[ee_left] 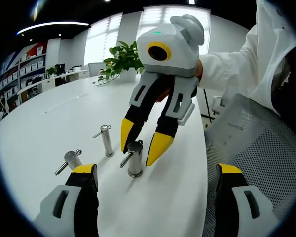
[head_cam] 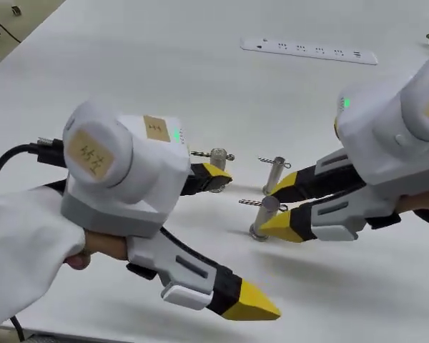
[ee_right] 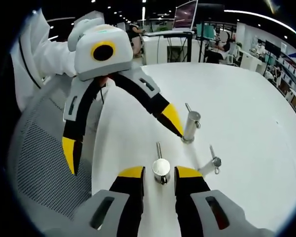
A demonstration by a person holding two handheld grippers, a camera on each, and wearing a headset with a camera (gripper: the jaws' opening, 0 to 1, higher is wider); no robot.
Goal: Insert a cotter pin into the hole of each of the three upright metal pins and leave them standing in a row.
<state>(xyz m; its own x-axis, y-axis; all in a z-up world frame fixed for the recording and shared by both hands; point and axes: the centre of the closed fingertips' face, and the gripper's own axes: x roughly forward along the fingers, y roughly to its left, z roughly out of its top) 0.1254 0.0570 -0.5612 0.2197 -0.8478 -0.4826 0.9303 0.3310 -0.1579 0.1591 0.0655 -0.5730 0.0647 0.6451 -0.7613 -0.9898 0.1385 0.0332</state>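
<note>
Three short upright metal pins stand on the white table, each with a cotter pin through its top. My right gripper [head_cam: 279, 205] is open, its yellow-tipped jaws narrowly either side of the nearest pin [head_cam: 263, 214] [ee_right: 161, 168] [ee_left: 134, 159]. The second pin [head_cam: 274, 174] [ee_left: 107, 140] [ee_right: 213, 163] stands just behind it. My left gripper [head_cam: 234, 241] [ee_left: 155, 170] is open wide and holds nothing. Its upper jaw tip sits right beside the third pin [head_cam: 218, 158] [ee_left: 71, 159] [ee_right: 191, 126]; I cannot tell if they touch.
A white power strip [head_cam: 307, 50] lies at the far side of the table [head_cam: 129, 64]. A grey mesh chair [ee_left: 256, 138] [ee_right: 39, 158] stands at the table's near edge. A potted plant [ee_left: 121, 59] sits at the far end.
</note>
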